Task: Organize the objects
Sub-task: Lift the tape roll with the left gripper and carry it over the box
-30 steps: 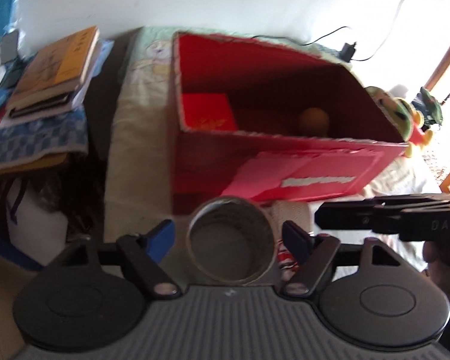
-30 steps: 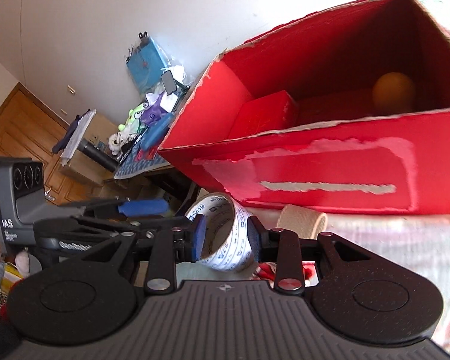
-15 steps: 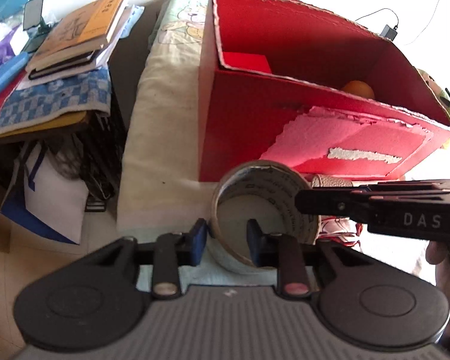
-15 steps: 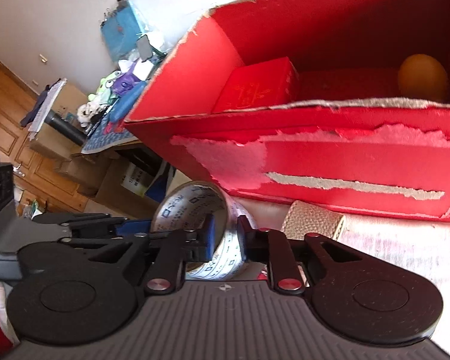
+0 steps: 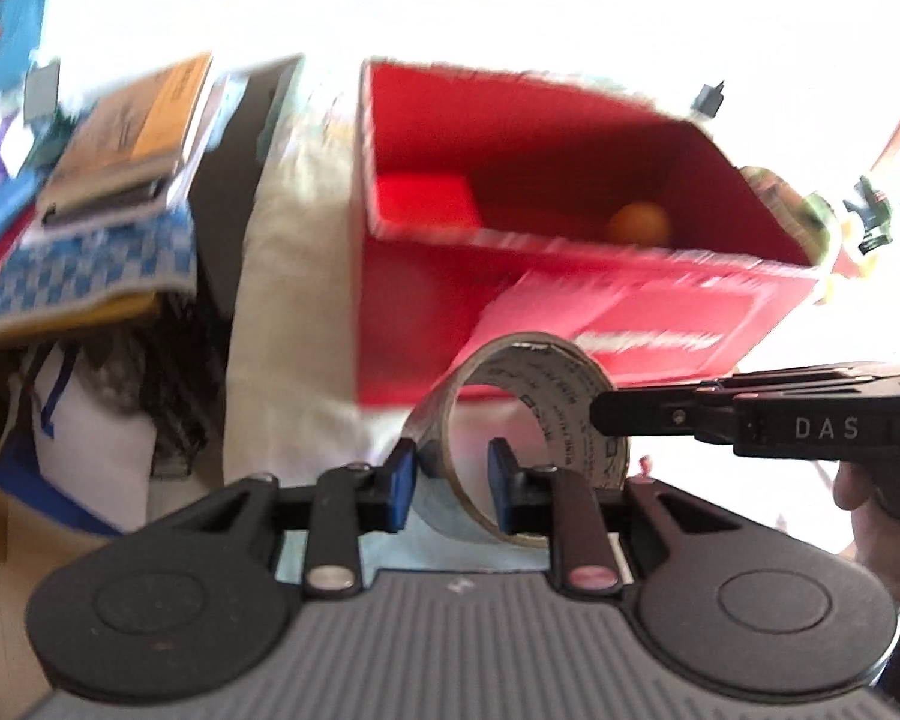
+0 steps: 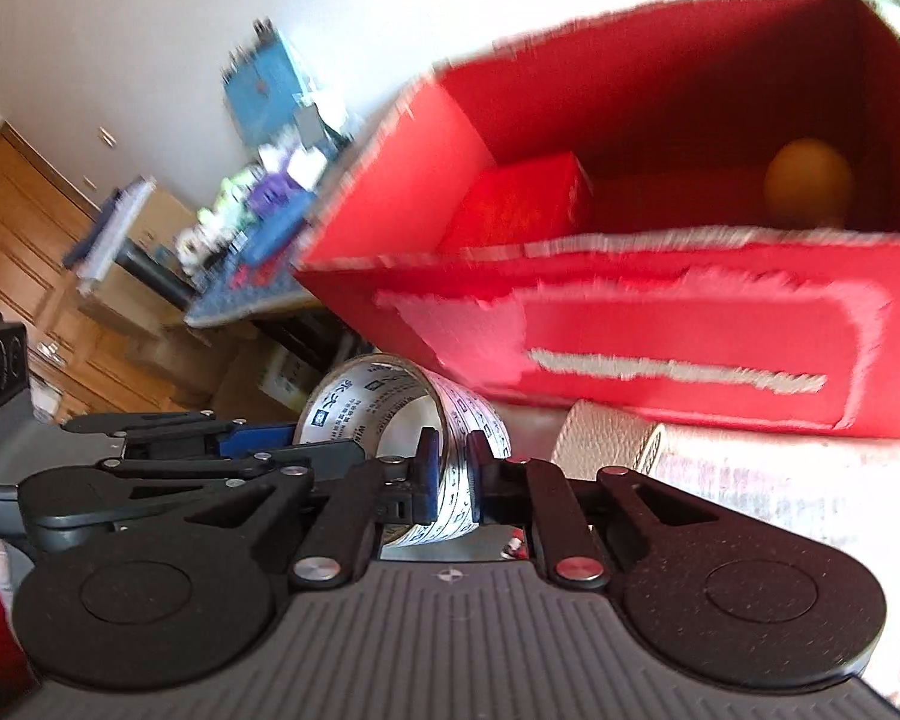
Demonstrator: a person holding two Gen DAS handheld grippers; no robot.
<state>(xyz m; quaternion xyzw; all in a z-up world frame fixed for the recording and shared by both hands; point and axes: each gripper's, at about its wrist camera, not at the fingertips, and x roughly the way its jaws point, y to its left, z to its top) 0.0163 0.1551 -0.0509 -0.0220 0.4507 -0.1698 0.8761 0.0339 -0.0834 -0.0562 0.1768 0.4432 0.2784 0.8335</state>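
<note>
Gripping tape roll (image 5: 528,420) lower centre: left gripper (image 5: 450,483) and right gripper (image 6: 453,471) both clamp its wall. Light, stiff ring, slick outside; rim pinch suits. Red box (image 5: 570,300) behind.

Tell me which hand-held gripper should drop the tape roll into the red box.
Probably the left hand-held gripper: it clamps the tape roll's near wall, facing the red box opening. The right hand-held gripper only pinches its side.

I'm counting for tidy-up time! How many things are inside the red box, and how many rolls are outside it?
Small red boxes inside: 1
Orange balls inside: 1
Tape rolls outside, held by both grippers: 1
Beige rolls outside: 1
Total: 4
</note>
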